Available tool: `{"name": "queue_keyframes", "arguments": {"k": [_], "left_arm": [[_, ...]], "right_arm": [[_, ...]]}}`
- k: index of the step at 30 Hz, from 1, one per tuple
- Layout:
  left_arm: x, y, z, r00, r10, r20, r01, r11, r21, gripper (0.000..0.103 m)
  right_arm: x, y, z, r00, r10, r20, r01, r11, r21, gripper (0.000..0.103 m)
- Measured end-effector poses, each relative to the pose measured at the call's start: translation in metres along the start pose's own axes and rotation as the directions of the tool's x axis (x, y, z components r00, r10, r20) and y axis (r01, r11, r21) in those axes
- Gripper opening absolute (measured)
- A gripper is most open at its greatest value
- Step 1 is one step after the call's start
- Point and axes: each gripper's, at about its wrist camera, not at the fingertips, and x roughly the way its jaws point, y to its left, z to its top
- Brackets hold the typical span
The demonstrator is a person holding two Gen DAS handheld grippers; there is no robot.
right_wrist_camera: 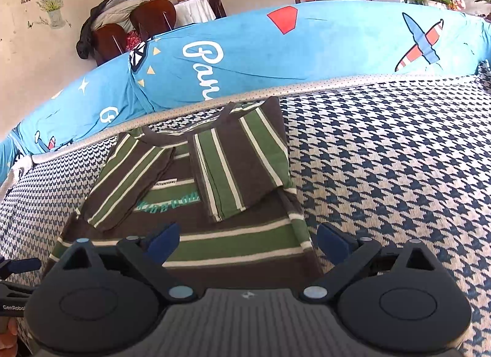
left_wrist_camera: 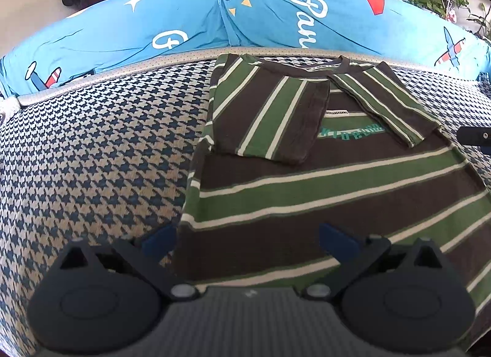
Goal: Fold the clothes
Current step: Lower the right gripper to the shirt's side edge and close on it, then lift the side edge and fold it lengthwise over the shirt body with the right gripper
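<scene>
A: Two sleeves are already turned in over the chest of the striped shirt (left_wrist_camera: 307, 191), so I judge the side folds done and the bottom-to-collar fold next.

B: Where does it lie?

A: Flat on the houndstooth bed cover (left_wrist_camera: 92, 142), collar close to the blue bolster (left_wrist_camera: 153, 25) at the far edge. Its long axis runs from the hem, nearest the cameras, away to the collar.

B: And the tools?

A: The left tool (left_wrist_camera: 245, 238) hovers over the hem's left corner, its blue pads apart, nothing between them. The right tool (right_wrist_camera: 248, 243) sits over the hem's right corner, equally spread and empty.

B: Why there?

A: Probably so each can pinch a hem corner and carry it forward evenly.
</scene>
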Motion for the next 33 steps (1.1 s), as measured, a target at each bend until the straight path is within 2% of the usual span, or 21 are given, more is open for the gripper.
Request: {"name": "queue_keyframes", "arguments": {"k": [3, 5, 7, 12, 14, 16, 20, 24, 26, 29, 33], "left_arm": [[0.004, 0.002, 0.010, 1.000, -0.009, 0.002, 0.009, 1.000, 0.013, 0.103], [0.007, 0.003, 0.016, 1.000, -0.017, 0.003, 0.017, 1.000, 0.023, 0.103], [0.010, 0.004, 0.023, 1.000, -0.024, 0.004, 0.024, 0.999, 0.028, 0.103], [0.018, 0.010, 0.040, 1.000, -0.028, 0.001, 0.028, 0.999, 0.018, 0.103], [0.020, 0.013, 0.045, 1.000, -0.022, 0.005, 0.022, 1.000, 0.009, 0.103], [0.022, 0.018, 0.049, 1.000, -0.018, 0.006, 0.018, 1.000, -0.011, 0.103], [0.027, 0.021, 0.051, 1.000, -0.011, -0.014, 0.010, 0.999, -0.050, 0.103], [0.029, 0.021, 0.051, 1.000, -0.005, -0.021, 0.004, 0.997, -0.079, 0.103], [0.027, 0.020, 0.052, 1.000, -0.021, -0.016, 0.020, 0.996, -0.092, 0.103], [0.025, 0.017, 0.055, 1.000, -0.021, -0.007, 0.020, 0.996, -0.084, 0.103], [0.025, 0.016, 0.058, 1.000, -0.029, -0.006, 0.028, 0.996, -0.084, 0.103]], "right_arm": [[0.008, -0.005, 0.008, 1.000, 0.005, -0.008, -0.005, 1.000, -0.002, 0.079], [0.013, -0.008, 0.012, 1.000, 0.006, -0.014, -0.006, 1.000, 0.001, 0.066], [0.018, -0.012, 0.016, 1.000, 0.007, -0.014, -0.007, 1.000, 0.016, 0.061], [0.029, -0.019, 0.024, 1.000, 0.001, -0.013, -0.001, 1.000, 0.016, 0.040], [0.034, -0.023, 0.025, 1.000, -0.012, -0.021, 0.012, 1.000, 0.014, 0.021], [0.038, -0.027, 0.027, 0.999, -0.023, -0.027, 0.024, 0.999, 0.022, 0.013], [0.045, -0.032, 0.033, 1.000, -0.013, -0.012, 0.014, 1.000, 0.021, 0.013], [0.055, -0.044, 0.039, 1.000, 0.004, -0.007, -0.004, 0.996, 0.091, 0.015], [0.059, -0.049, 0.042, 1.000, 0.027, -0.001, -0.027, 0.993, 0.117, 0.026], [0.066, -0.054, 0.044, 0.997, 0.075, -0.001, -0.074, 0.986, 0.153, 0.036], [0.079, -0.060, 0.045, 0.995, 0.098, -0.015, -0.094, 0.980, 0.178, 0.038]]}}
